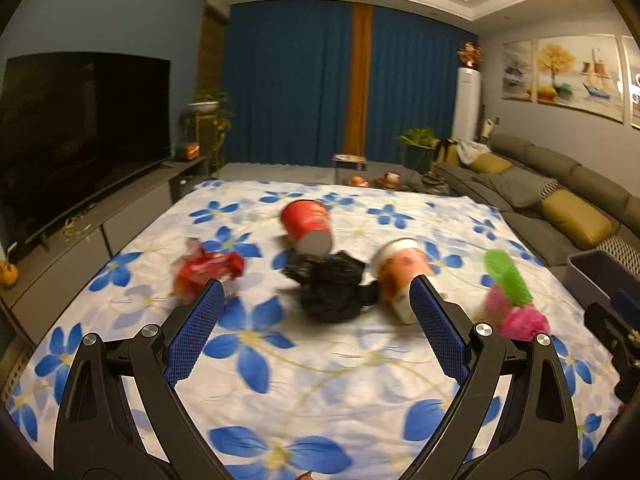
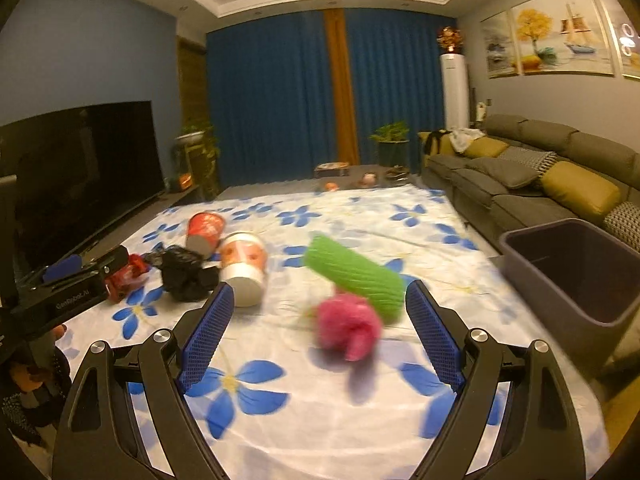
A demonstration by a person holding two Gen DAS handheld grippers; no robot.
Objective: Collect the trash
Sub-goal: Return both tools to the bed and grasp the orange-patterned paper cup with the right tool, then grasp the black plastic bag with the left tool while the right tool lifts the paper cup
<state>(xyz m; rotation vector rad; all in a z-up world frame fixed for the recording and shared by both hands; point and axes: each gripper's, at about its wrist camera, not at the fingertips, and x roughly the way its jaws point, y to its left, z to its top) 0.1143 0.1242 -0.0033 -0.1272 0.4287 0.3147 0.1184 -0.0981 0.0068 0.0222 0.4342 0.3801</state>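
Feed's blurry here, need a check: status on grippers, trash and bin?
Left gripper open, empty; right gripper open, empty. Trash all on cloth: pink wad nearest. Bin at right, path clear.

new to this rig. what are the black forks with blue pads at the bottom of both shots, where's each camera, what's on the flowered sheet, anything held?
No robot arm here: a person carries a hand-held two-finger gripper in each hand, with a fisheye camera on each that looks out along its fingers.

The left wrist view shows the left gripper; the right wrist view shows the right gripper. Both are open and hold nothing.

On the flowered sheet lie a red paper cup on its side, a crumpled red wrapper, a black plastic bag, a white printed cup on its side, a green ribbed piece and a pink wad. A dark bin stands at the right, by the sofa.
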